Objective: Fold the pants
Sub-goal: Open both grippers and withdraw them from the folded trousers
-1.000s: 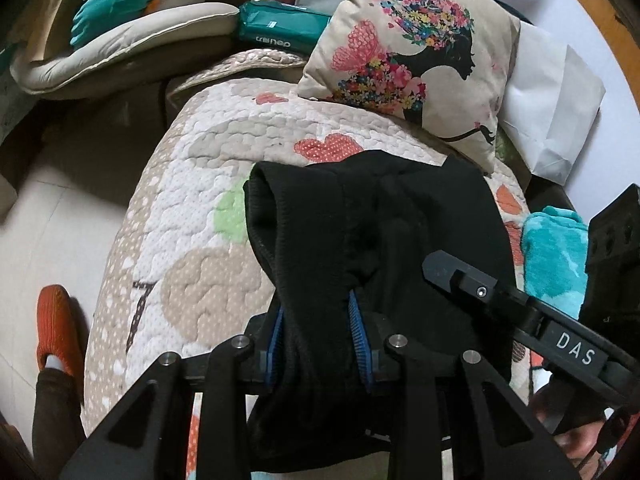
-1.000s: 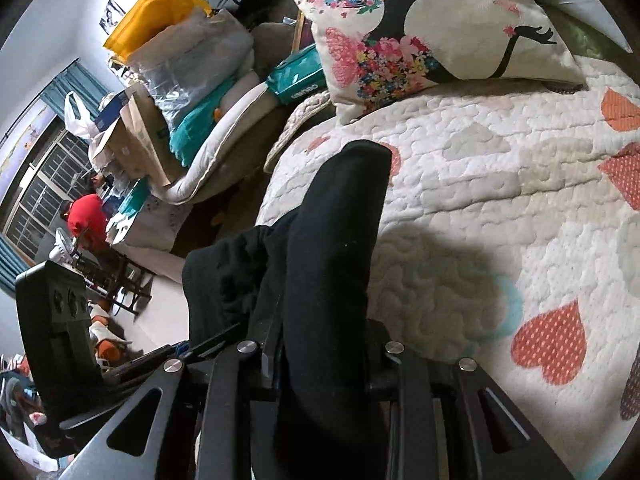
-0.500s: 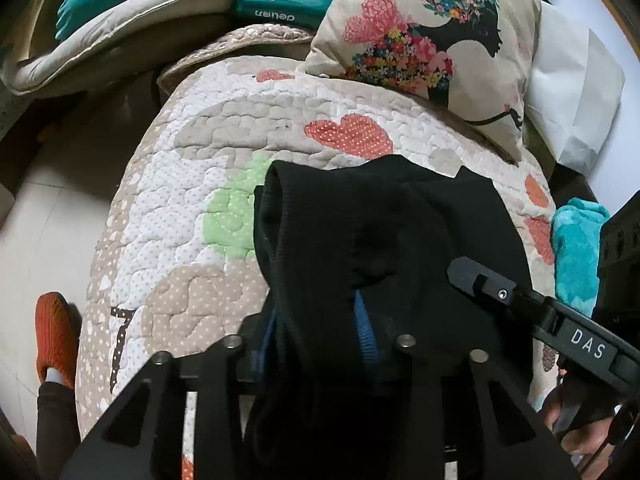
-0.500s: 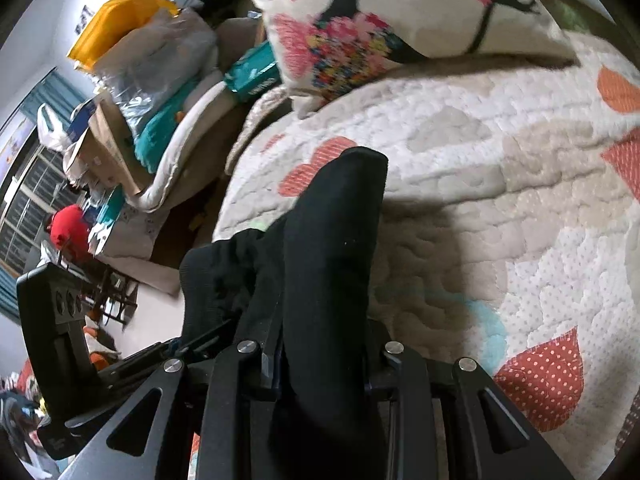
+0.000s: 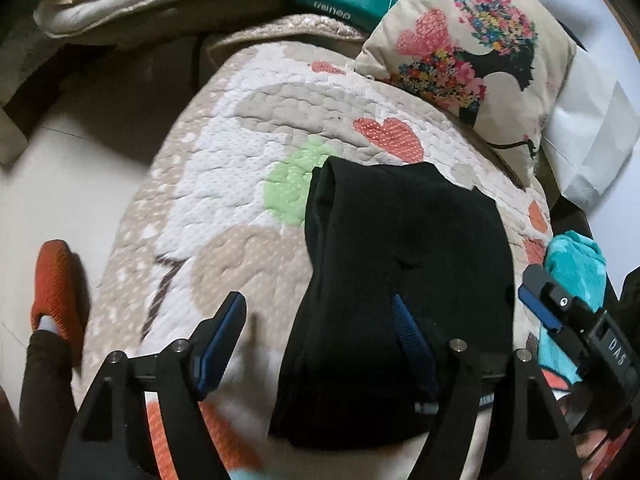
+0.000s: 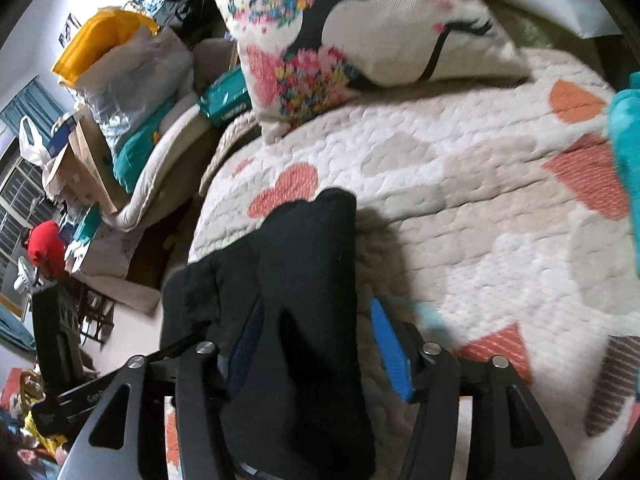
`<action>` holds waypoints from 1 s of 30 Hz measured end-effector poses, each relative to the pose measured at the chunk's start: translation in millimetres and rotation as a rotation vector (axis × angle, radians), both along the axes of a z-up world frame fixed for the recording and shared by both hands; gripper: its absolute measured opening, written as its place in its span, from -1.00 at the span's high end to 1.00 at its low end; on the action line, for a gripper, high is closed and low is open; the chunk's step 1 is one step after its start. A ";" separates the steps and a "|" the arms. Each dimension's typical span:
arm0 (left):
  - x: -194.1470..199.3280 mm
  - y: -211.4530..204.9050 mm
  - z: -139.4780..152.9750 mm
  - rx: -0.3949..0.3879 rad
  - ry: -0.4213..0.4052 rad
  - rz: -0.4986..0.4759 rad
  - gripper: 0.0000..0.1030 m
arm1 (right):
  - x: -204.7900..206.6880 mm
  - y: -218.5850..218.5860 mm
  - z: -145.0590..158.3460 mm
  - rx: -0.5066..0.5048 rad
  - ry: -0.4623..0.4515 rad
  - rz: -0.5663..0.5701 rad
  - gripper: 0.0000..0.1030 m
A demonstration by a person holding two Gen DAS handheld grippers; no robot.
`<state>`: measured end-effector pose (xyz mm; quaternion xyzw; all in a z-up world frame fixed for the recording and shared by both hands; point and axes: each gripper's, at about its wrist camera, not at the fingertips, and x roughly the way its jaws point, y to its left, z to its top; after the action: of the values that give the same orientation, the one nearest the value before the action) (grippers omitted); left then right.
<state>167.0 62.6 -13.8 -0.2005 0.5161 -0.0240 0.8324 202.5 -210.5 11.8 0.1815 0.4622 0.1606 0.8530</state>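
Observation:
The black pants (image 5: 404, 264) lie folded in a thick bundle on the quilted bedspread (image 5: 224, 184). My left gripper (image 5: 320, 332) is open, its blue pads wide apart; the right pad rests on the pants and the left pad is over bare quilt. My right gripper (image 6: 316, 344) is open too, with the pants (image 6: 304, 280) lying between and over its fingers. The right gripper's finger (image 5: 560, 312) shows at the right edge of the left wrist view.
A floral cushion (image 5: 472, 52) and a white paper bag (image 5: 592, 132) lie at the head of the bed. A teal towel (image 5: 576, 264) sits to the right. The bed edge drops to the floor at left, near an orange slipper (image 5: 56, 280). Clutter is piled beyond (image 6: 132, 92).
Both grippers were shut on the pants and have opened. The pants have come down onto the bedspread and lie released.

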 end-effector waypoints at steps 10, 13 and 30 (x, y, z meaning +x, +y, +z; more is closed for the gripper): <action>-97.2 -14.4 41.9 0.175 -0.129 0.032 -0.44 | -89.8 2.0 22.9 -0.114 -0.016 0.023 -0.34; -129.8 -20.0 55.5 0.234 -0.196 0.066 -0.44 | -122.5 3.9 22.5 -0.144 -0.034 0.019 -0.35; -254.4 -49.6 149.0 0.509 -0.649 0.189 -1.00 | -230.1 17.5 51.2 -0.264 -0.241 -0.005 -0.49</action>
<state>-87.4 13.0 135.2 -0.0170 0.1960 0.1188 0.9732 -27.7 -192.9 63.1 0.0486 0.3733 0.1169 0.9190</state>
